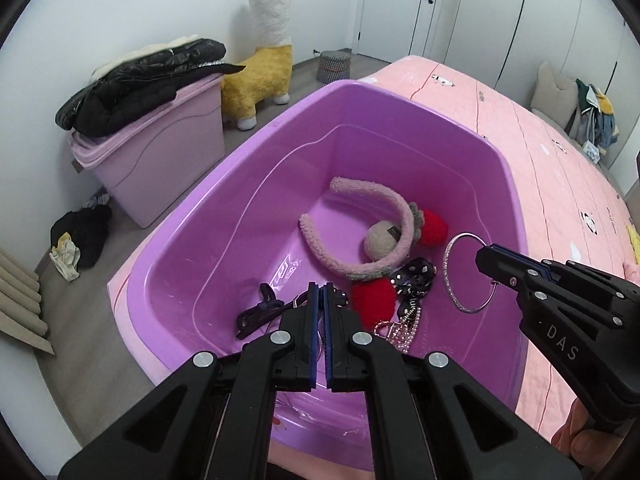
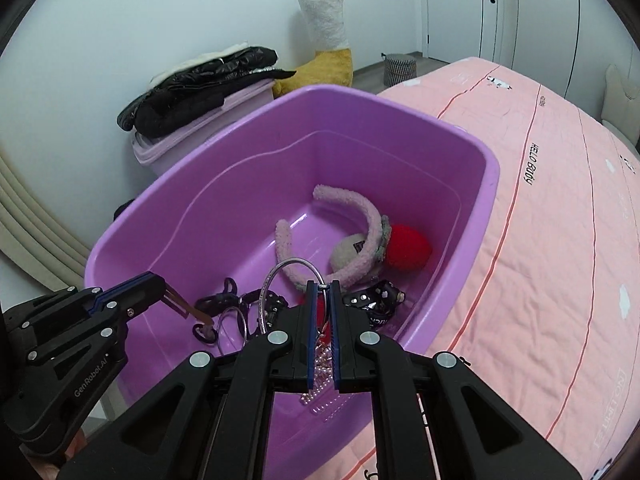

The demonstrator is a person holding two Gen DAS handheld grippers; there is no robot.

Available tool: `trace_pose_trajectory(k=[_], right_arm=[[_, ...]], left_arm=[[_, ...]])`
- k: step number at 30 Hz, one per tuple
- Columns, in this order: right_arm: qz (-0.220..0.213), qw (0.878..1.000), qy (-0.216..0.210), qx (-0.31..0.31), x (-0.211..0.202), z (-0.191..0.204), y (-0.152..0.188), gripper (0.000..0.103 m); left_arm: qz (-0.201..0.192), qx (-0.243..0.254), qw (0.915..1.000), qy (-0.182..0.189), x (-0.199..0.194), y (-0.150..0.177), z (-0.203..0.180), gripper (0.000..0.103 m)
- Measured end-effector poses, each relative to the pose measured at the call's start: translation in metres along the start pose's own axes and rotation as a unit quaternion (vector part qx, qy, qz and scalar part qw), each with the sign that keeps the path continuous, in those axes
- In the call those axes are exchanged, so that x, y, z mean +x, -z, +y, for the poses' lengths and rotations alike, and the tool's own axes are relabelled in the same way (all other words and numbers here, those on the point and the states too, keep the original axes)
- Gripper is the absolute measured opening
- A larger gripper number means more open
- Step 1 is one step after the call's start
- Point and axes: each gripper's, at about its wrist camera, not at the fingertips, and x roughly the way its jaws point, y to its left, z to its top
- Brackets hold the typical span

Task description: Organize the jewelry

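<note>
A purple plastic tub (image 1: 400, 98) (image 2: 400, 112) sits on a pink bed. It holds a fluffy pink headband (image 1: 372, 196) (image 2: 344, 200) with red pompoms (image 1: 430, 226) (image 2: 410, 248), black hair ties (image 1: 260, 312) (image 2: 224, 300), a black dotted bow (image 1: 416, 272) and a beaded chain (image 1: 404, 332). My right gripper (image 2: 325, 286) (image 1: 486, 252) is shut on a silver bangle (image 1: 450, 276) (image 2: 276, 280), held above the tub's right side. My left gripper (image 1: 320, 286) (image 2: 160, 284) is shut on a thin brown hair clip (image 2: 188, 308), over the tub's near-left part.
A pink storage box (image 1: 160, 160) with a black jacket (image 1: 132, 88) on top stands on the floor to the left. A yellow and white plush alpaca (image 1: 264, 60) stands behind it. The pink bedspread (image 1: 560, 200) stretches right. Clothes (image 1: 80, 236) lie on the floor.
</note>
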Motion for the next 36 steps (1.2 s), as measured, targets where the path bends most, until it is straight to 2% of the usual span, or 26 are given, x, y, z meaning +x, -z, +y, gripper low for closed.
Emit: trace_pose_trajectory(k=[6, 7, 8, 9, 10, 11, 14, 22, 36], right_arm=[[0.013, 1.0, 0.004, -0.005, 0.013, 0.003, -0.003, 0.006], [0.013, 1.0, 0.005, -0.005, 0.013, 0.004, -0.003, 0.011], [0.013, 1.0, 0.011, -0.004, 0.013, 0.004, -0.005, 0.02], [0.009, 1.0, 0.019, -0.004, 0.012, 0.004, -0.007, 0.041], [0.001, 1.0, 0.024, -0.005, 0.009, 0.003, -0.008, 0.05], [-0.006, 1.0, 0.026, -0.007, 0.007, 0.003, -0.009, 0.05], [-0.019, 0.999, 0.032, -0.007, 0.0, 0.001, -0.01, 0.051], [-0.027, 0.999, 0.038, 0.005, -0.011, -0.007, -0.006, 0.051], [-0.034, 0.998, 0.046, 0.015, -0.022, -0.009, 0.004, 0.054]], left_arm=[[0.012, -0.004, 0.9999, -0.005, 0.009, -0.002, 0.002, 0.004], [0.014, -0.005, 0.9999, -0.006, 0.01, -0.002, 0.002, 0.006], [0.017, -0.006, 0.9998, -0.007, 0.011, -0.003, 0.002, 0.018], [0.019, -0.007, 0.9997, -0.009, 0.011, -0.003, 0.002, 0.047], [0.02, -0.011, 0.9996, -0.015, 0.011, -0.004, 0.003, 0.066], [0.009, -0.016, 0.9996, -0.021, 0.007, -0.004, 0.005, 0.085], [0.0, -0.021, 0.9994, -0.027, 0.003, -0.006, 0.008, 0.095], [0.015, -0.023, 0.9987, -0.042, 0.005, -0.005, 0.009, 0.095], [0.006, -0.025, 0.998, -0.058, -0.009, -0.001, 0.007, 0.095]])
